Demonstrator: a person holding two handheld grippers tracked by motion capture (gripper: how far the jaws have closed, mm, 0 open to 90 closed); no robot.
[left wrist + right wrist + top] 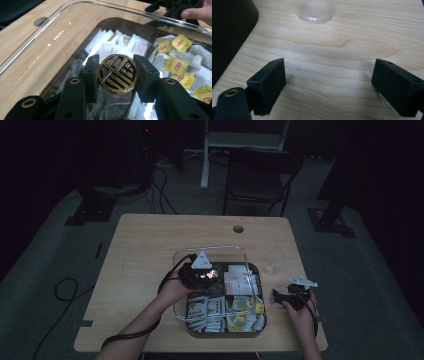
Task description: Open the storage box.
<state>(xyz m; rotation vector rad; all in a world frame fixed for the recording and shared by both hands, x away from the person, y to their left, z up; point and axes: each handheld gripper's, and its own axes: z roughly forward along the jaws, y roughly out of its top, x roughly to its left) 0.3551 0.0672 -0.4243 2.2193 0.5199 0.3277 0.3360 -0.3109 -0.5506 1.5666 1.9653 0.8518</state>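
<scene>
My left gripper (117,73) is shut on a round gold-and-black knob (117,73) that sits on a clear plastic lid (50,50). The lid (210,251) hangs tilted just above a dark box (262,322) near the table's front. Through the lid I see white sachets (117,42) and yellow-tagged tea bags (180,66) in the box. Right of the box, my right gripper (283,295) rests low over the wood. Its jaws stand wide apart with bare table between them (329,75).
A clear glass cup (315,10) stands on the table just ahead of the right gripper, also visible as the cup (273,262) right of the box. The box's dark wall (229,32) is close on the right gripper's left. A cable hole (238,228) is at the back.
</scene>
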